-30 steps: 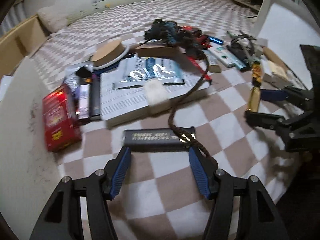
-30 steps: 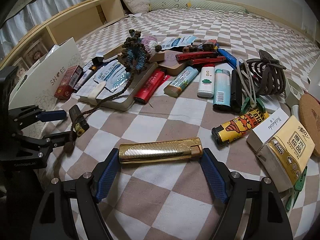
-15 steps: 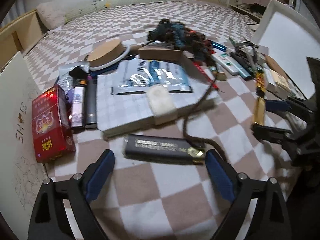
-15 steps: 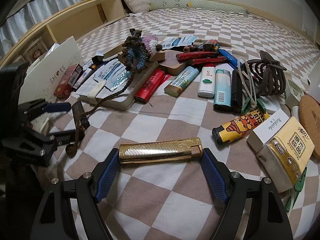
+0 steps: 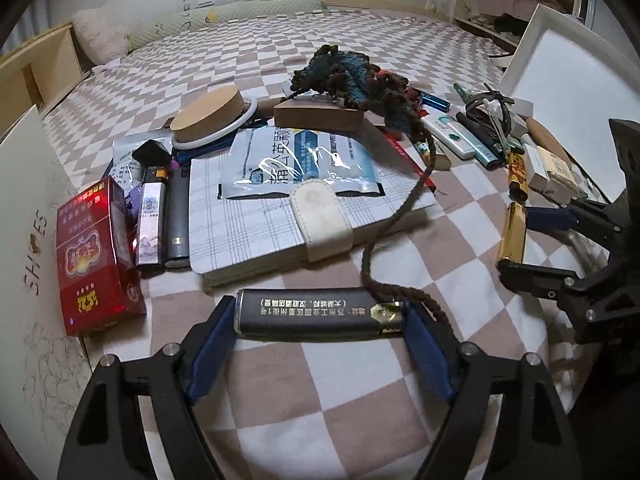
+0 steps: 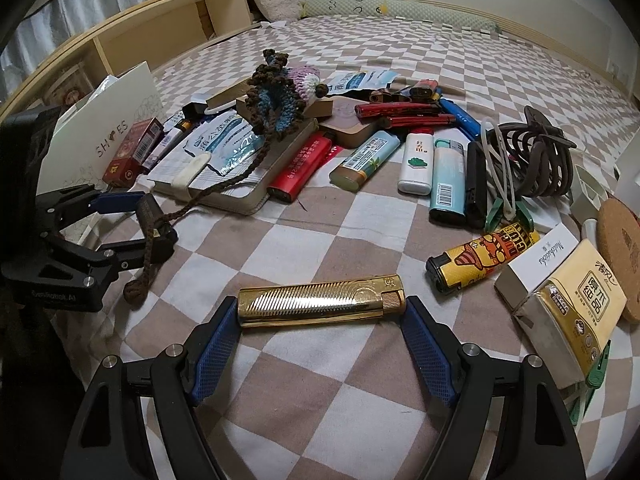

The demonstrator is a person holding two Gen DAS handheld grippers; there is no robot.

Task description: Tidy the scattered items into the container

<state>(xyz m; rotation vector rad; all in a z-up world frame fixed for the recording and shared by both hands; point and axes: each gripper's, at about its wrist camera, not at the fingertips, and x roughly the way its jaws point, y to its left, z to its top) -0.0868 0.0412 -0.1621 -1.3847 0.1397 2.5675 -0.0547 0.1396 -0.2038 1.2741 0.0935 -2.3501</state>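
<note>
Left wrist view: I'm looking down at a bed (image 5: 360, 392) under a brown-and-white checked sheet, with a pillow and a long bolster against the far wall below a pair of wall sockets. My left claw (image 5: 318, 313) is closing, with the black lighter (image 5: 312, 316) lengthwise between its blue pads, which appear to touch both ends. The lighter lies flat on the sheet, and a brown braided cord (image 5: 400, 220) crosses its metal end. Just beyond it sit a checked notebook (image 5: 260, 216) and a red packet (image 5: 92, 256). The white box marked SHOES (image 5: 24, 208) stands at the left edge, right beside the packet. Open shelving shows in the far right corner of the room.

Right wrist view: the same sheet, bordered at the back left by a low wooden shelf unit and a grey curtain. My right claw (image 6: 320, 308) is clenched end to end on the gold lighter (image 6: 316, 306), which rests on the sheet — well apart from the box, far over on the left. More lighters, a coiled cable (image 6: 540, 160) and a tissue pack (image 6: 580, 312) lie scattered beyond.
</note>
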